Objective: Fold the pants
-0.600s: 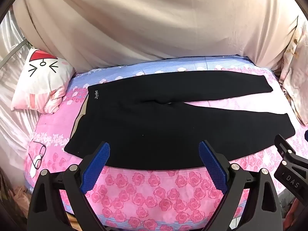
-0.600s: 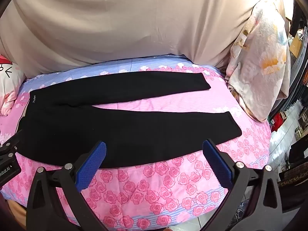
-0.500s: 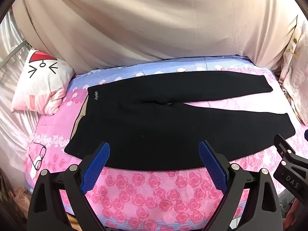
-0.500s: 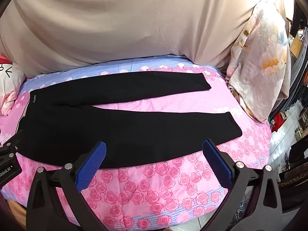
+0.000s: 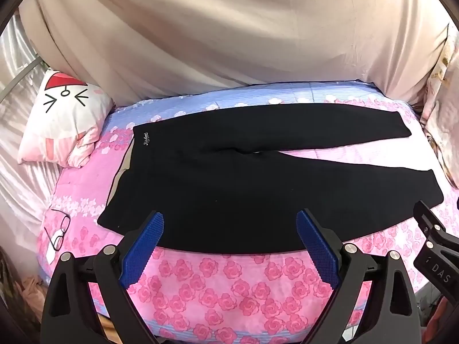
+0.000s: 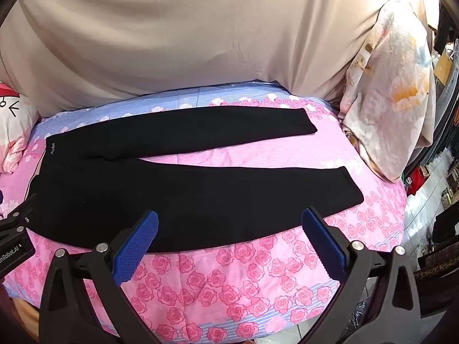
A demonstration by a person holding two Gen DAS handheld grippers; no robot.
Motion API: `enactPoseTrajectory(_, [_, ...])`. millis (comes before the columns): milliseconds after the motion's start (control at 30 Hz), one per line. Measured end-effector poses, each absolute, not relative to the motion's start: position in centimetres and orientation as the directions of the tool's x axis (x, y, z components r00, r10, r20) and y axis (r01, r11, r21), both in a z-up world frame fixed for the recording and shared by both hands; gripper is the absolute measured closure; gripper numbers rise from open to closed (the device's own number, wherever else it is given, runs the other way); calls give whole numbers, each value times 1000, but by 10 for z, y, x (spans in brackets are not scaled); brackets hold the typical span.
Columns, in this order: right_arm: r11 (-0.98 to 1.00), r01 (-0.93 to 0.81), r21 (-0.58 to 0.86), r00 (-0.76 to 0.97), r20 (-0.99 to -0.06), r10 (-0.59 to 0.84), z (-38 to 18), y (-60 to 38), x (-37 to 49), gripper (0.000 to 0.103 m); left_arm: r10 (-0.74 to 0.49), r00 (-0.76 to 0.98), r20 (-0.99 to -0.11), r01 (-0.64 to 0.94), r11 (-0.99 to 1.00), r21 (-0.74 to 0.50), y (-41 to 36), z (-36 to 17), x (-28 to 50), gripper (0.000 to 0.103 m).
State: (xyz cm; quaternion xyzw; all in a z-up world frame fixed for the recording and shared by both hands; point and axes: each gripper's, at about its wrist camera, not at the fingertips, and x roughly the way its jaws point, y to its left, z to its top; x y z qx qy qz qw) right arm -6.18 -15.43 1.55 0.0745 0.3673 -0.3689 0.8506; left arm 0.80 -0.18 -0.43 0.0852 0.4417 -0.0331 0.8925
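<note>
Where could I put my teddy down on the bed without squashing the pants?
The rose sheet is bare along the front edge, below the pants. A pink wedge between the two legs is also free. By the pillow, glasses crowd the corner.

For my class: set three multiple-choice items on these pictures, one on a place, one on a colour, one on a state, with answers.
1. Where do the glasses lie?
A. on the pillow
B. on the bedspread, left of the pants' waist
C. on the pants

2. What colour are the pants?
A. black
B. grey
C. blue

3. How is the left gripper?
A. shut on the pants
B. shut, empty
C. open, holding nothing

Answers: 1 B, they rest on the pink cloth beside the waist. 2 A, plainly black. 3 C, its blue pads stand wide apart.
</note>
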Motion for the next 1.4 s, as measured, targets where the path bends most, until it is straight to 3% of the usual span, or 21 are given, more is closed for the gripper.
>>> enactPoseTrajectory(1400, [714,685,-148,448,-687,-572,14,-156,-56,5,22,589,-808,130,984,122,2,-9,16,11])
